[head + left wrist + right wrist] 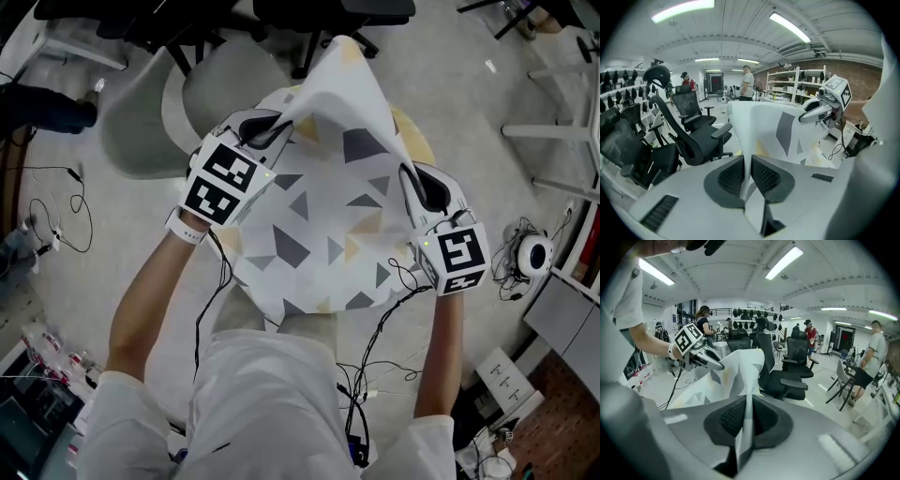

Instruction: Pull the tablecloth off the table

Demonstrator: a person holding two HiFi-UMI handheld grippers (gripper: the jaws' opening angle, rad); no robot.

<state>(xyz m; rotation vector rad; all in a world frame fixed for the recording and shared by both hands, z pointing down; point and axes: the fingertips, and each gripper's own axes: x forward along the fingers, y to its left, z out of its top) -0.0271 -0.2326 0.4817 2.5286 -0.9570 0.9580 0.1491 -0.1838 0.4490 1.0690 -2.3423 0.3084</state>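
Note:
The tablecloth point(328, 216), white with grey and yellow shapes, hangs lifted between both grippers over a small round table whose tan rim point(418, 139) peeks out at the right. My left gripper point(270, 128) is shut on the cloth's far left edge; in the left gripper view the fabric point(754, 136) is pinched between the dark pads point(733, 177). My right gripper point(413, 184) is shut on the right edge, the cloth point(736, 373) running up from between its pads point(731, 418). Each gripper shows in the other's view: the right gripper point(819, 106), the left gripper point(704, 356).
A grey chair point(141, 122) stands at the far left of the table, black office chairs point(693, 136) beyond it. Cables point(56, 225) lie on the floor at both sides. People point(869, 362) stand in the background, and shelves point(792, 86) line the brick wall.

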